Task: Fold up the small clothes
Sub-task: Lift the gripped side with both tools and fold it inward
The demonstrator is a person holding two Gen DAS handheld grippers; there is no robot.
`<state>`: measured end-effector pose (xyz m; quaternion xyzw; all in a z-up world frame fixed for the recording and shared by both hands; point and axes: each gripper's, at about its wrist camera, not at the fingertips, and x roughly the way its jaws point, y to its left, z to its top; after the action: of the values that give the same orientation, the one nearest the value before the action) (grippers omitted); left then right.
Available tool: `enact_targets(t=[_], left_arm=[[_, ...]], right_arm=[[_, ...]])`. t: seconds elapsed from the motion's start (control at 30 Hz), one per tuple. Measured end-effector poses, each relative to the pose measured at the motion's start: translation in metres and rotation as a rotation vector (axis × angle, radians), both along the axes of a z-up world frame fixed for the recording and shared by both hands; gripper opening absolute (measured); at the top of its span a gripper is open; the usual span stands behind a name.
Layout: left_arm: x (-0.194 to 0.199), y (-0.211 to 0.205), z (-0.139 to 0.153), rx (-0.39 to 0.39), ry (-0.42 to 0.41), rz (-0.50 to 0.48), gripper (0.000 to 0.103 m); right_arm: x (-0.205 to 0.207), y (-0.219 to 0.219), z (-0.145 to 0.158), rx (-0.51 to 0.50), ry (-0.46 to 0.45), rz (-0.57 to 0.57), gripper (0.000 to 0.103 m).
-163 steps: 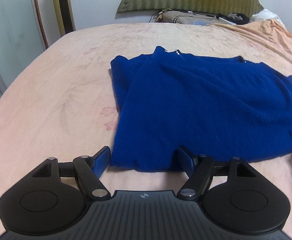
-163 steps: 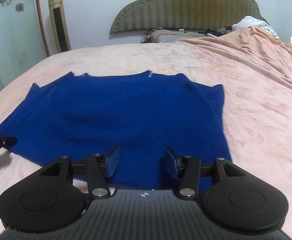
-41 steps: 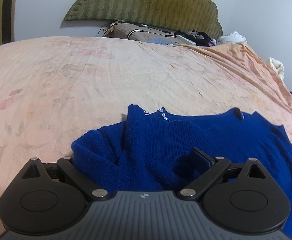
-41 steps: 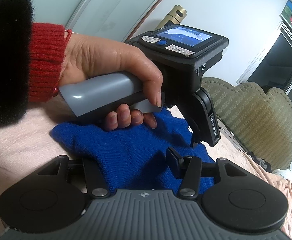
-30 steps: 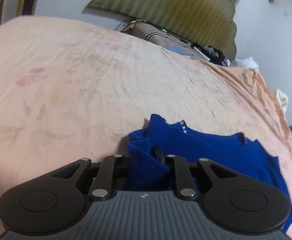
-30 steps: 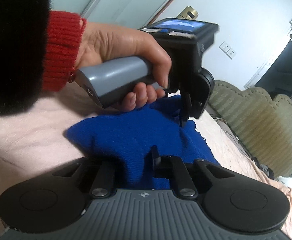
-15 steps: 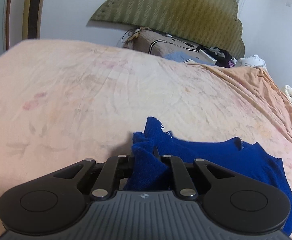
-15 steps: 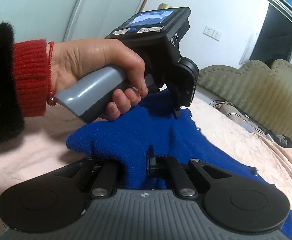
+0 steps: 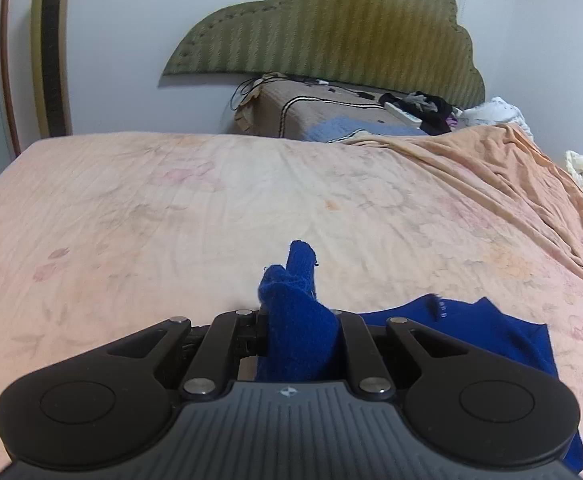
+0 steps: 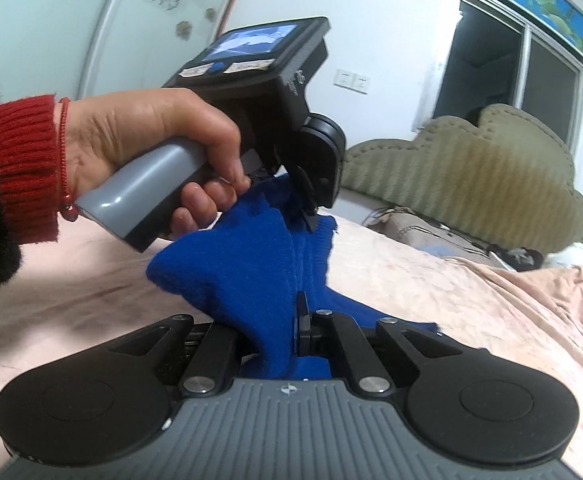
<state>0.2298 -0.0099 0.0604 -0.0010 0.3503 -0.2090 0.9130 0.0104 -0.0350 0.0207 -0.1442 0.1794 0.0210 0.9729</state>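
A blue knitted sweater (image 9: 487, 332) lies on the pink bed sheet (image 9: 211, 208), and its left side is lifted. My left gripper (image 9: 296, 320) is shut on a bunched edge of the sweater, and a tuft sticks up between the jaws. My right gripper (image 10: 279, 320) is shut on another part of the sweater (image 10: 247, 268). In the right wrist view the left gripper (image 10: 305, 208) is held by a hand just ahead, pinching the same cloth above the bed.
A green padded headboard (image 9: 331, 28) stands at the far end. A brown pillow with cables and a power strip (image 9: 331, 108) lies below it. An orange blanket (image 9: 511, 184) is rumpled on the right. A gold tower appliance (image 9: 49, 52) stands left, a dark window (image 10: 511, 80) in the right wrist view.
Both grippers, shut on the sweater's left side, have lifted it higher off the bed. Less of the sweater lies flat in the left wrist view.
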Motion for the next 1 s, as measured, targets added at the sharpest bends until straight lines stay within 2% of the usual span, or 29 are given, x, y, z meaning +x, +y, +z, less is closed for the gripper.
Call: enact_targets(t=[0.27,0.5,1.0], left_arm=[[-0.017,-0.05,0.008,0.037,-0.029,-0.054,0.012],[-0.027,-0.088,0.004,0.065,-0.03,-0.102,0.012],[-0.038,-0.143,-0.011,0.109,-0.021,-0.166,0.012]], right_arm=[[-0.024,-0.03,0.003,0.05,-0.021,-0.069,0.007],[-0.046,-0.052,-0.001,0.067,-0.03,-0.124,0.007],[-0.051,-0.096,-0.005,0.127,-0.013,-0.194,0.007]])
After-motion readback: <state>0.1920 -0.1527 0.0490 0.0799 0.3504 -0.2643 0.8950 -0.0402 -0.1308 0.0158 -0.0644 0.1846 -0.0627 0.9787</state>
